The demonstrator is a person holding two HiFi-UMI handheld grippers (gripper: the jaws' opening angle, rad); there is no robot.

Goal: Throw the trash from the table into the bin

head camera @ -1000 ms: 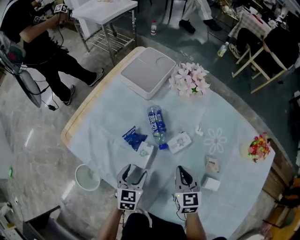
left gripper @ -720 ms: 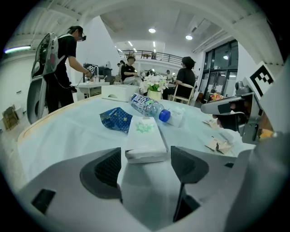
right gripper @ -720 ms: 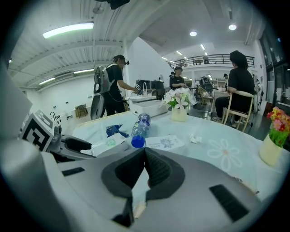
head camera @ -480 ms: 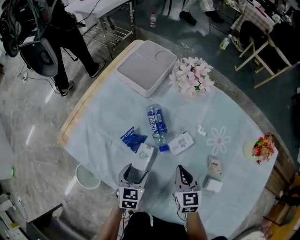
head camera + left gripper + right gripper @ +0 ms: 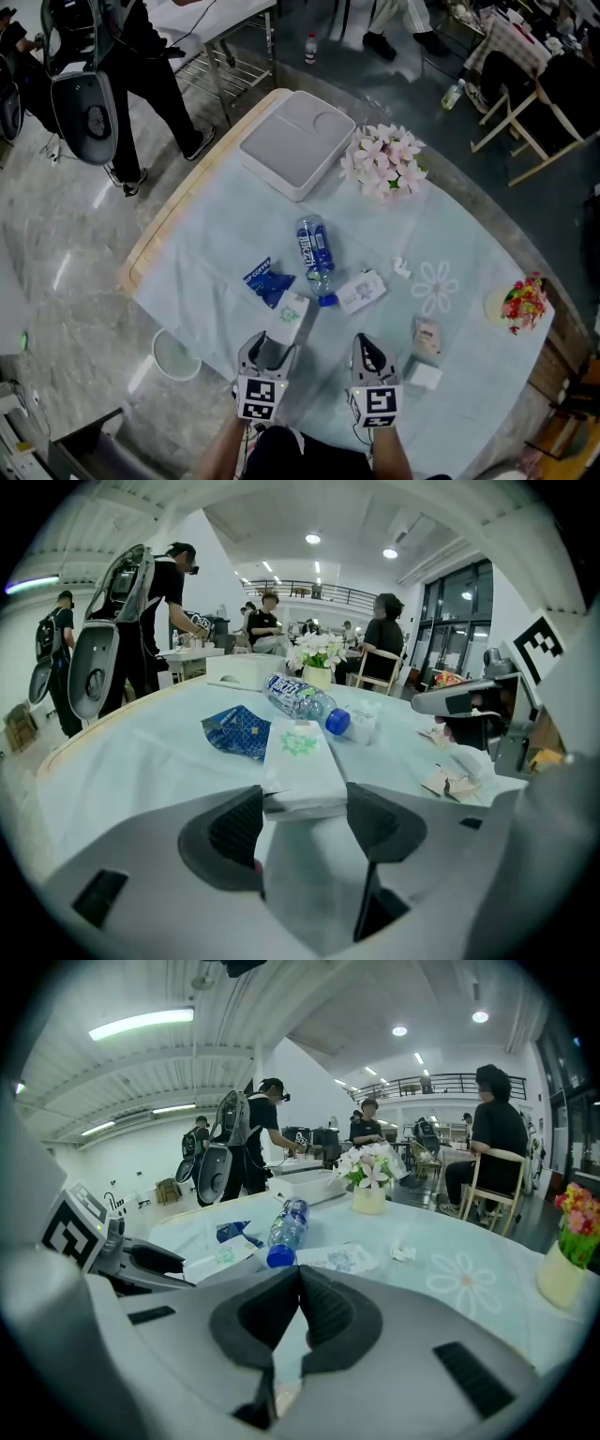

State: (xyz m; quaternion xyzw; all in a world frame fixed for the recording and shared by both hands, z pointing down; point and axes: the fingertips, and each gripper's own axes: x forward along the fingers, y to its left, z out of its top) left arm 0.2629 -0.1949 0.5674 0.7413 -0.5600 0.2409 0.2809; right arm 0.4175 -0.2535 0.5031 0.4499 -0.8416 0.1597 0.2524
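Note:
On the pale blue tablecloth [image 5: 216, 234] lie a white tissue pack [image 5: 287, 316], a blue wrapper [image 5: 267, 279], a water bottle [image 5: 314, 248], a flat wipes pack [image 5: 361, 291], a crumpled tissue [image 5: 401, 267], a small packet [image 5: 427, 335] and a white box [image 5: 424, 373]. My left gripper [image 5: 265, 349] is closing on the near end of the tissue pack [image 5: 300, 766], its pads against both sides. My right gripper [image 5: 367, 349] hovers beside it, shut and empty [image 5: 300, 1307]. The round bin [image 5: 174, 354] stands on the floor left of the table.
A white lidded box [image 5: 295, 141] and a pink bouquet [image 5: 384, 159] stand at the far side, and a small flower pot [image 5: 520, 300] at the right edge. A person with a backpack [image 5: 89, 103] stands by the far left corner. Chairs [image 5: 525, 103] stand beyond.
Both grippers have stayed in place, the left one still around the tissue pack. The person at the upper left has shifted and turned.

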